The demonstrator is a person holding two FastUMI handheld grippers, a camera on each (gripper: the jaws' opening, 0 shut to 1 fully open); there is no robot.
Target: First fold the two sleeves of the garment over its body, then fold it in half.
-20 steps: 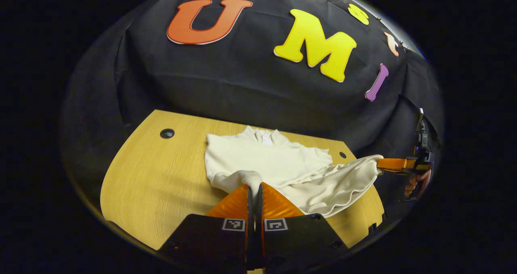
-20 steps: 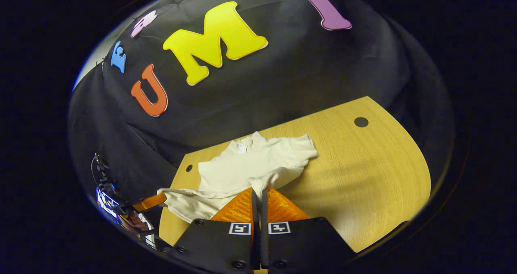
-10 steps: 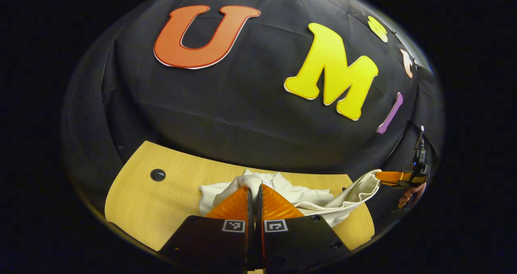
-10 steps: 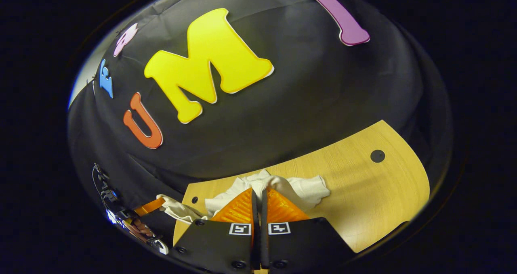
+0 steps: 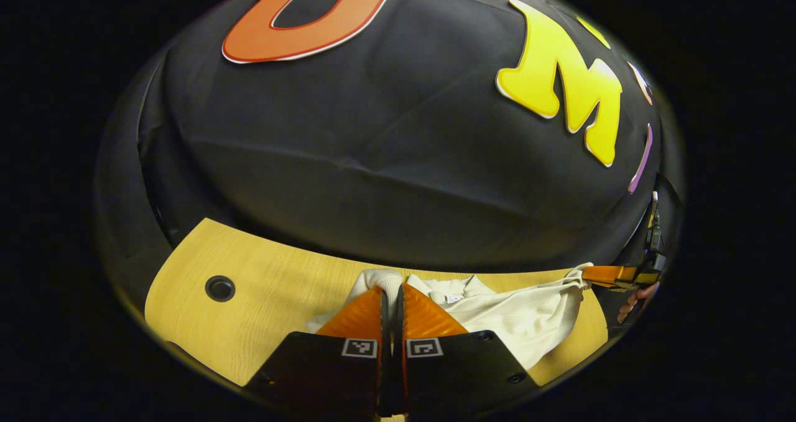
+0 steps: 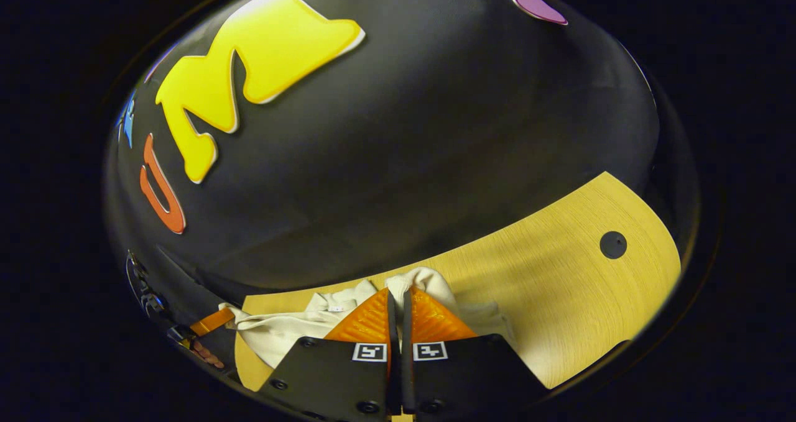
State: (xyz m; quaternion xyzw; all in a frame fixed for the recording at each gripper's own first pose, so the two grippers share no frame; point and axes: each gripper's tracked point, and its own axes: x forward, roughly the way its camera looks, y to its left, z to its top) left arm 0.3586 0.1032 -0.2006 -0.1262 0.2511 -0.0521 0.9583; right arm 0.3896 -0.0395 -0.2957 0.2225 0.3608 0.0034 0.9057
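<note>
The wooden table (image 5: 267, 285) is the largest thing, a pale yellow-grained top with a rounded edge and a dark round cable hole (image 5: 220, 288) toward its left end in the left gripper view; in the right gripper view the same kind of hole (image 6: 613, 245) sits toward the table's (image 6: 559, 285) right end.

On it lies the cream-white garment (image 5: 522, 313), bunched and doubled over near the table's far edge by the black cloth wall. A small white neck label (image 5: 454, 298) shows among the folds at the collar. In the right gripper view the garment (image 6: 280, 332) spreads from the middle toward the left end of the table.

The left gripper (image 5: 392, 291) has its orange ribbed fingers pressed together on a ribbed edge of the garment, which bulges up just above the fingertips. In the right gripper view this gripper (image 6: 208, 322) appears at the far left, its orange finger pinching the garment's corner, with part of a hand (image 6: 202, 350) below it.

The right gripper (image 6: 398, 294) likewise has its fingers closed tight on a fold of cream cloth that rises over the tips. In the left gripper view it (image 5: 612, 276) reaches in from the far right, clamped on the garment's lifted corner, so the cloth stretches between the two grippers; fingers of the holding hand (image 5: 631, 304) show beneath.
</note>
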